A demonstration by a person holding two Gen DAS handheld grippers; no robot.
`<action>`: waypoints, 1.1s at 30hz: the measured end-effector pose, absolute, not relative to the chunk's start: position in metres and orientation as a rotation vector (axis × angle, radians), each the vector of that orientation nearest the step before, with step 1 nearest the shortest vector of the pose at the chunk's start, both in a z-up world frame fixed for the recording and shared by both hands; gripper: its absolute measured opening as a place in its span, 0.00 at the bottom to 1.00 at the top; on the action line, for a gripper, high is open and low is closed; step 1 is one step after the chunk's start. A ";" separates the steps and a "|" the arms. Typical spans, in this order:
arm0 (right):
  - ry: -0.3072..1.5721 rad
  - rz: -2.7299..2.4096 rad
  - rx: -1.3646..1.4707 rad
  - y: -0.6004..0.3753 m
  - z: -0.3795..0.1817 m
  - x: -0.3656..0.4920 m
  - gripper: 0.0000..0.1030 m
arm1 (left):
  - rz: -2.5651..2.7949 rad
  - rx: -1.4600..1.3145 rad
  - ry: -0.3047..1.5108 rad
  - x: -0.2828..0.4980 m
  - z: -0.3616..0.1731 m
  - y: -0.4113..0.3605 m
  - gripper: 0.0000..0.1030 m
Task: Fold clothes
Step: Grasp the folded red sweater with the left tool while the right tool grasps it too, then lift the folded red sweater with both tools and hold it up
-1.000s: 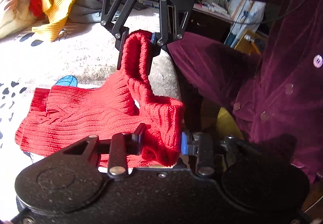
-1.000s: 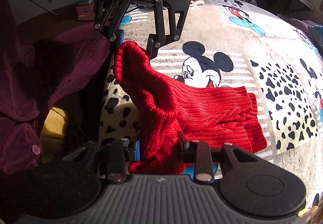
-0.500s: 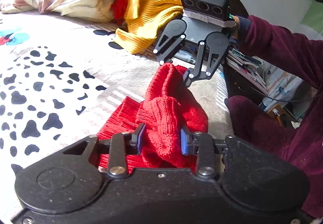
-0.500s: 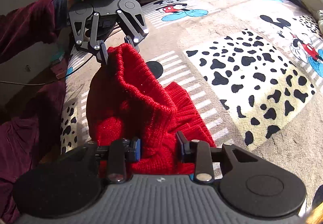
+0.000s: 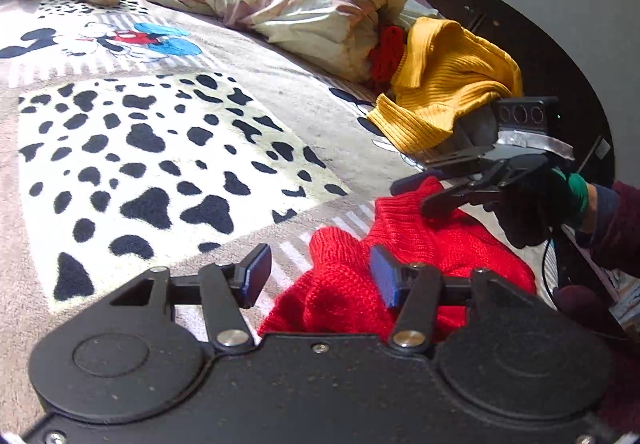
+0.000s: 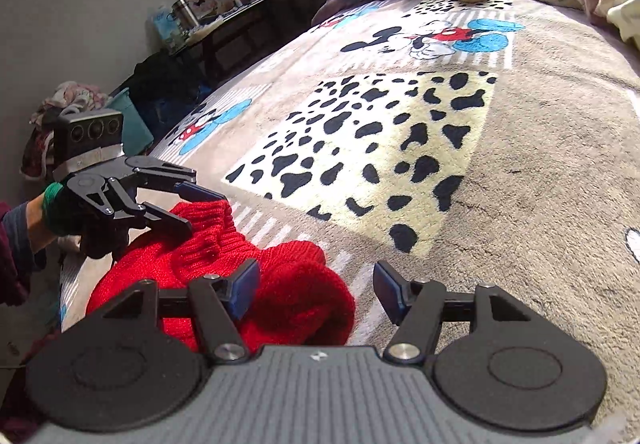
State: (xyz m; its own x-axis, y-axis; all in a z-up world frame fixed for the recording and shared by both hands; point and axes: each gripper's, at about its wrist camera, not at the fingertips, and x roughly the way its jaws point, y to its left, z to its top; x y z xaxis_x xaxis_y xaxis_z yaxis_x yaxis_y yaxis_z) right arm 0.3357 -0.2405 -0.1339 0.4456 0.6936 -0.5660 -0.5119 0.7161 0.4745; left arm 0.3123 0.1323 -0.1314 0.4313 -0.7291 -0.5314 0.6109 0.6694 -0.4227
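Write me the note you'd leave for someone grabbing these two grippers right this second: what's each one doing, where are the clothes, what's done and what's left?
Left gripper: jaws have just been opening; a fold of the red sweater sits between them, not pinched.
Right gripper: jaws have just been opening too; the sweater lies under its left finger, not gripped.
Red sweater: bunched in a heap at the near edge of the blanket, just let go.
Yellow sweater: unfolded, heaped farther along the blanket's edge, by the bedding.
Done: the red sweater is gathered over itself, but lumpy.
Left: probably flatten and square it, then fold the yellow one.
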 end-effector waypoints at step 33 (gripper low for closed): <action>0.696 0.525 0.873 -0.255 -0.169 0.240 0.71 | -0.409 -0.847 0.668 0.232 -0.154 0.137 0.63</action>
